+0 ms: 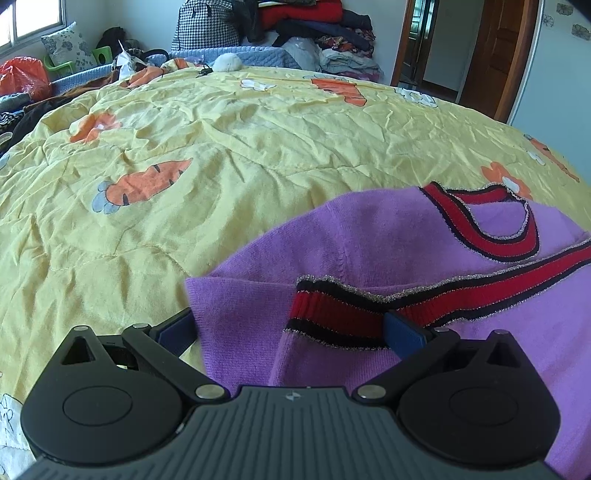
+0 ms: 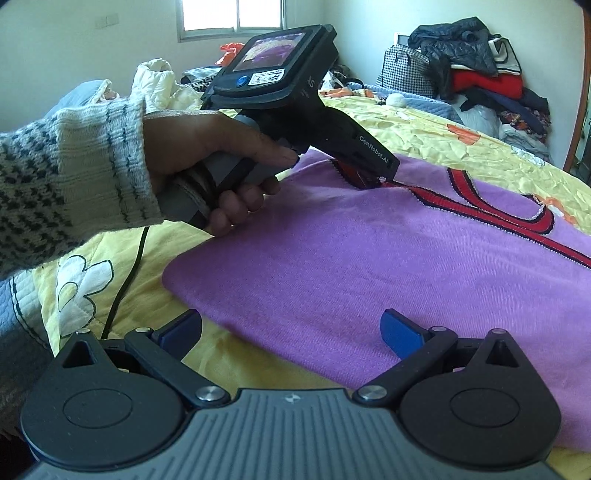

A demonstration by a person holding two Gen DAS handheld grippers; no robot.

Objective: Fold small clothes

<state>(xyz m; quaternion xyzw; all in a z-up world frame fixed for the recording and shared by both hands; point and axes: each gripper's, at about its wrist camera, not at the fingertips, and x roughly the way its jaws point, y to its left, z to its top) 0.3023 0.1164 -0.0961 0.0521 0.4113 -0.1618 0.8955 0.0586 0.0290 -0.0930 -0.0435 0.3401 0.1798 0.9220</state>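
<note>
Purple sweater (image 1: 388,240) lies on the yellow bedspread (image 1: 221,155) in the left wrist view, its striped cuff (image 1: 332,317) folded over between the spread fingers of the left claw (image 1: 291,328). From the right wrist, the right claw (image 2: 291,328) gapes empty above the sweater's hem, while a hand (image 2: 207,155) holds the left device at the neckline.

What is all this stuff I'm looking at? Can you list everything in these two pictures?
sweater: one, purple with red and black trim, spread on the bed
quilt: one, yellow with orange carrots, covering the bed
clothes pile: one heap, dark and red, far corner
checked bag: one, black and white, beside the pile
pillow: one, grey floral, under the window
door: one, brown wood, far right
left gripper: black, blue pads, open around the sleeve cuff
right gripper: black, blue pads, open at the sweater's near edge
hand: one, holding the left gripper
</note>
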